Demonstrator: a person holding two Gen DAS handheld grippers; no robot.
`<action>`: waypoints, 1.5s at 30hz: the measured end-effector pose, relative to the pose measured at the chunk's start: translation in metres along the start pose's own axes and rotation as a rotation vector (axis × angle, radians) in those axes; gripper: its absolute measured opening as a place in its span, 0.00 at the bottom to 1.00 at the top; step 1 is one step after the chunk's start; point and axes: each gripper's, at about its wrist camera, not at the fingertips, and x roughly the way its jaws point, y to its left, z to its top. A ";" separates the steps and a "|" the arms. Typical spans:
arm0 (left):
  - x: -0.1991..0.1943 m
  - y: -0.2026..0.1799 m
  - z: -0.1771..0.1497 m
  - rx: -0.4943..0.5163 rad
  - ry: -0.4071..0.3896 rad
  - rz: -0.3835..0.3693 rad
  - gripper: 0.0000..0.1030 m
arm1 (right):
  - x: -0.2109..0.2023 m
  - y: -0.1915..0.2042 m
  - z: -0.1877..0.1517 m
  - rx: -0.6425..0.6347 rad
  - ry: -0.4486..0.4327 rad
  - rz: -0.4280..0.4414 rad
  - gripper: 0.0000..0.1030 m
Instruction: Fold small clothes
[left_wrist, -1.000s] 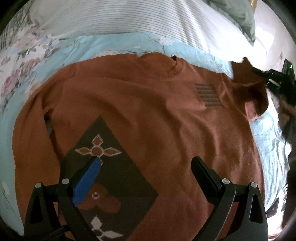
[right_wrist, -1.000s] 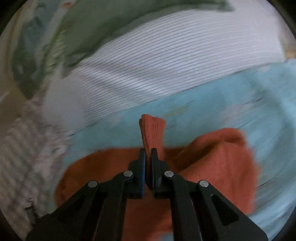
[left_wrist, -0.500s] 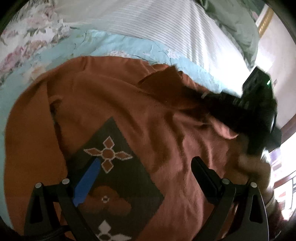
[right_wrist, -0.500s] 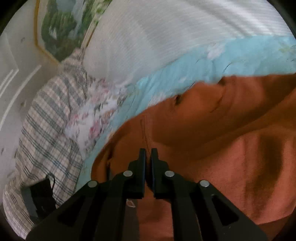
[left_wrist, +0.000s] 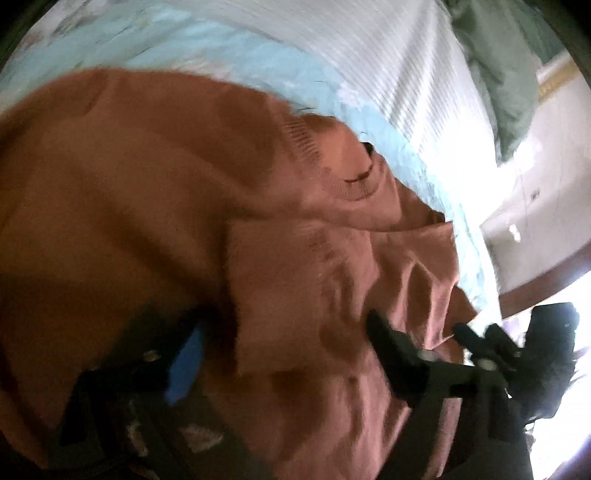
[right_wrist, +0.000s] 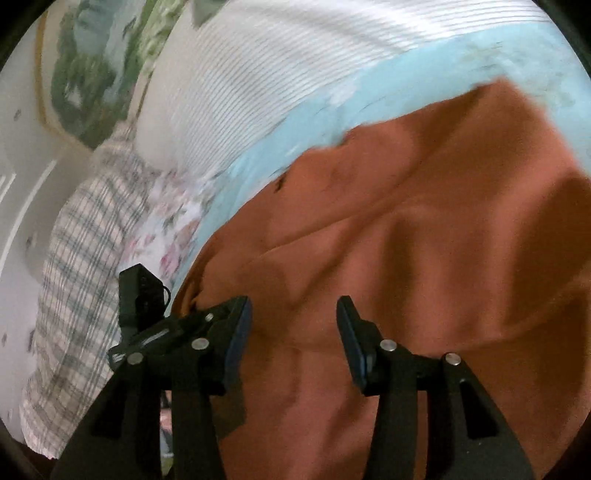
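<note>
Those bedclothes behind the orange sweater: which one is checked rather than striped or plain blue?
The plaid blanket at the right-wrist view's left edge, bearing crossing grey-green lines; the white pillow has only stripes.

Left view smeared — sweater (left_wrist: 155, 206) pattern hidden behind the blurred left gripper (left_wrist: 284, 350); sweater's lower part cut off.

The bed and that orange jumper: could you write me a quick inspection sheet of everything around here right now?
Surface: light blue bedsheet on a bed.
Job's things: rust-orange knitted sweater, a sleeve folded across its body, neckline showing.
Clutter: white striped pillow; plaid cloth; floral cloth.
Grippers: right gripper has just been opening, nothing between its fingers; left gripper has just been closing, apart, over the sweater, grip unclear.
Cables: nothing seen.
Surroundings: framed landscape painting on a white wall.
</note>
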 end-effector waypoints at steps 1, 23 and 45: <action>0.004 -0.008 0.001 0.032 0.009 0.005 0.52 | -0.007 -0.003 -0.001 0.004 -0.011 -0.013 0.47; -0.063 0.048 0.014 0.041 -0.197 0.246 0.02 | -0.037 -0.075 0.060 0.002 -0.075 -0.308 0.48; -0.033 0.030 0.016 0.074 -0.115 0.291 0.04 | 0.006 -0.095 0.104 -0.123 -0.025 -0.498 0.11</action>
